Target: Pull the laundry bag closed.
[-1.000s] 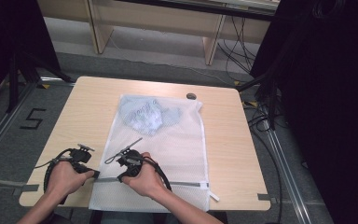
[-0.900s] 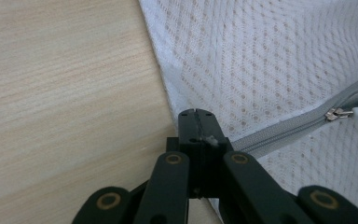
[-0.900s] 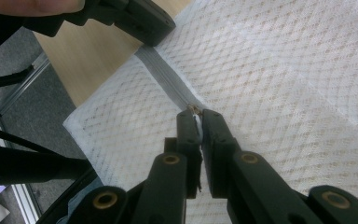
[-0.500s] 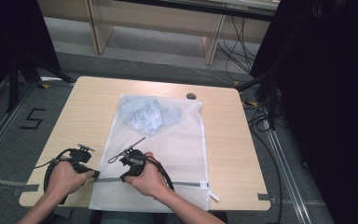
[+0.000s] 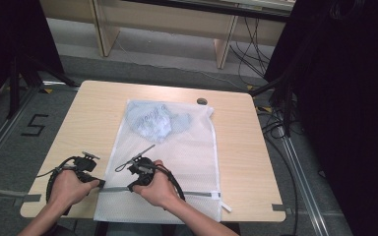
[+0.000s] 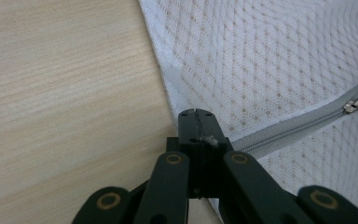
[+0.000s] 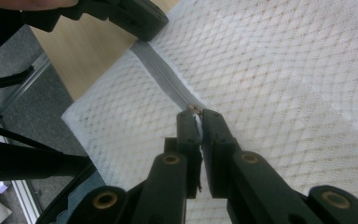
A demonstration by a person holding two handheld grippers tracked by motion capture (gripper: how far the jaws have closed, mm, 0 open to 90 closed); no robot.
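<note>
A white mesh laundry bag [image 5: 192,152] lies flat on the wooden table [image 5: 88,113], with a light-blue garment [image 5: 152,120] inside its far end. A grey zipper [image 5: 197,193] crosses the bag near the table's front edge. My left gripper [image 5: 99,184] is shut on the bag's left edge at the zipper's end [image 6: 198,116]. In the left gripper view the zipper [image 6: 298,128] runs off to the right toward its metal pull [image 6: 356,106]. My right gripper [image 5: 131,187] sits a short way right of the left one, shut on the zipper pull [image 7: 195,111].
A small dark round object [image 5: 202,101] rests near the table's far edge beside the bag's corner. The bag's near end hangs over the table's front edge [image 5: 152,216]. Cables and dark stands [image 5: 280,118] crowd the floor to the right. The left gripper [image 7: 121,16] appears at the top of the right gripper view.
</note>
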